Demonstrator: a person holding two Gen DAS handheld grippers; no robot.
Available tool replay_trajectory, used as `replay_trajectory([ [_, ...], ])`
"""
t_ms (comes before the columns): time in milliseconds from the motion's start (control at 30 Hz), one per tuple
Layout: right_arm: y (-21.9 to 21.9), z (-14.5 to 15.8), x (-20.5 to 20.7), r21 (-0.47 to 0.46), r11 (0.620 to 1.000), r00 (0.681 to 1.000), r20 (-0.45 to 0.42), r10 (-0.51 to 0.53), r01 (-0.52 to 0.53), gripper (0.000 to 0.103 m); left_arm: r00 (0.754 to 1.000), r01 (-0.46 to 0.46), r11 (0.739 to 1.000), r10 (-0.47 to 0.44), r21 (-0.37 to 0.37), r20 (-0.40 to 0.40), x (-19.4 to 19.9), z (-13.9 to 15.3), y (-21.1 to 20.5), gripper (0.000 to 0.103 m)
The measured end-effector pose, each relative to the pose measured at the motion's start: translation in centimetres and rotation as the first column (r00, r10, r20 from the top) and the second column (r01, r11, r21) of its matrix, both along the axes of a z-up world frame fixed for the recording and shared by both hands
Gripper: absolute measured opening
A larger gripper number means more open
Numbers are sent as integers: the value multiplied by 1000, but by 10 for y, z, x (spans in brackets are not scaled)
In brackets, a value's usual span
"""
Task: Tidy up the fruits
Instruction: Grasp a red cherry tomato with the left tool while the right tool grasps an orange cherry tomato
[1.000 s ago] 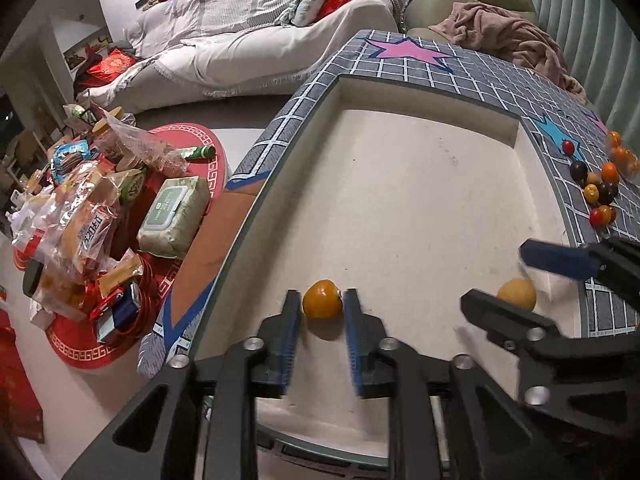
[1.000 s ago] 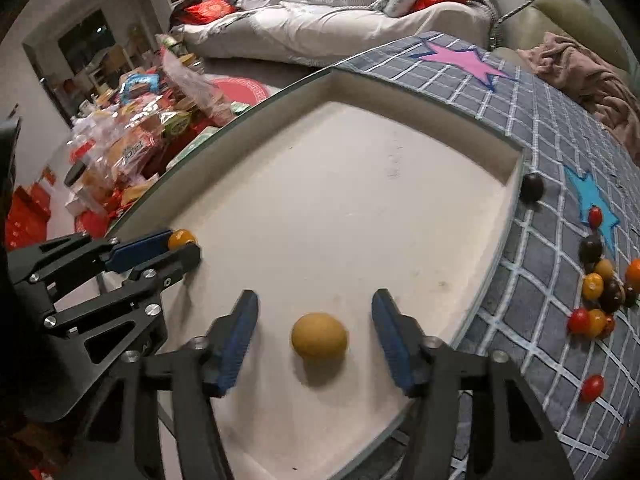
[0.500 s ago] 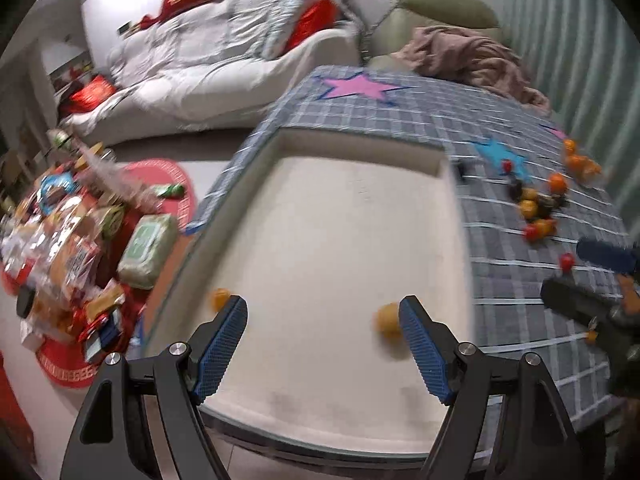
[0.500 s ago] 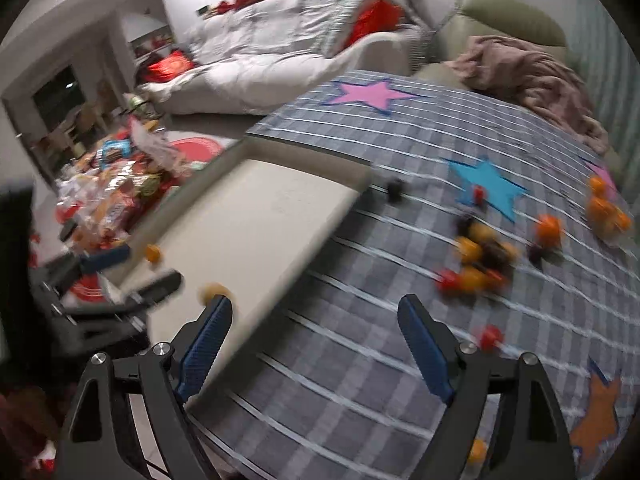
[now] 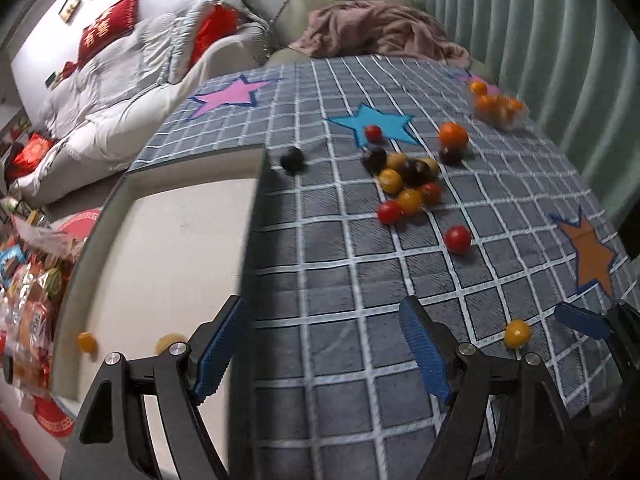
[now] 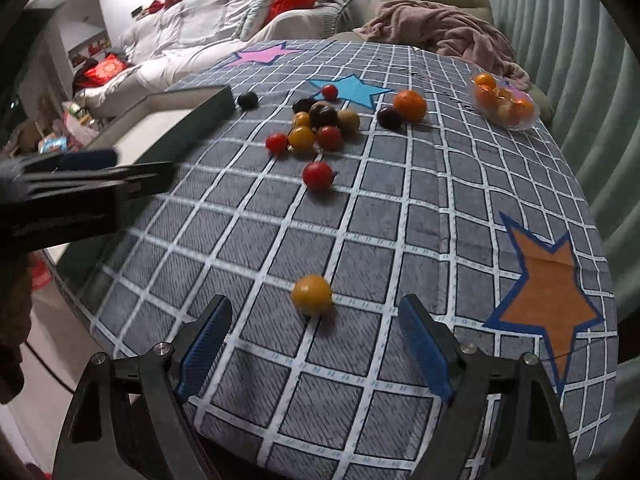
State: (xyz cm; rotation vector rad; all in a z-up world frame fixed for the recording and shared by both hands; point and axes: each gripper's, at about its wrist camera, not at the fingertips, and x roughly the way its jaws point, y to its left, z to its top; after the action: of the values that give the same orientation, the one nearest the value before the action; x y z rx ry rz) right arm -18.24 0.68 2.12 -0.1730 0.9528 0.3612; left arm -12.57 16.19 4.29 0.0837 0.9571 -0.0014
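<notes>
Two fruits (image 5: 86,341) are lying in the tray (image 5: 256,216); many are being left on the surface (image 6: 400,208). Both tongs (image 5: 320,344) (image 6: 316,344) are being held wide, empty.

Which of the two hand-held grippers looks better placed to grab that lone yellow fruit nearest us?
Probably the right hand-held gripper: open, with the yellow fruit just ahead. The left faces bare cloth.

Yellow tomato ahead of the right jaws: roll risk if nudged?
Likely yes. The yellow tomato is round and sits free on the flat checked cloth. Its skin looks smooth, so the open right gripper should probably close centred or it may squirt out.
</notes>
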Motion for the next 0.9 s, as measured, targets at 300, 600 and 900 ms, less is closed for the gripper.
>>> replay_trajectory([
  [300,1,-10,5,6,1000,1000,20,12,-12,86,1000,-1,1000,1,11,-29,37,-14,-15,79],
  [600,3,-10,8,-18,998,997,55,56,-55,71,996,68,998,-68,12,-57,78,-33,-35,79],
  [900,8,-7,5,4,997,995,55,82,-82,27,993,99,992,-104,-71,-59,86,-33,-38,51],
])
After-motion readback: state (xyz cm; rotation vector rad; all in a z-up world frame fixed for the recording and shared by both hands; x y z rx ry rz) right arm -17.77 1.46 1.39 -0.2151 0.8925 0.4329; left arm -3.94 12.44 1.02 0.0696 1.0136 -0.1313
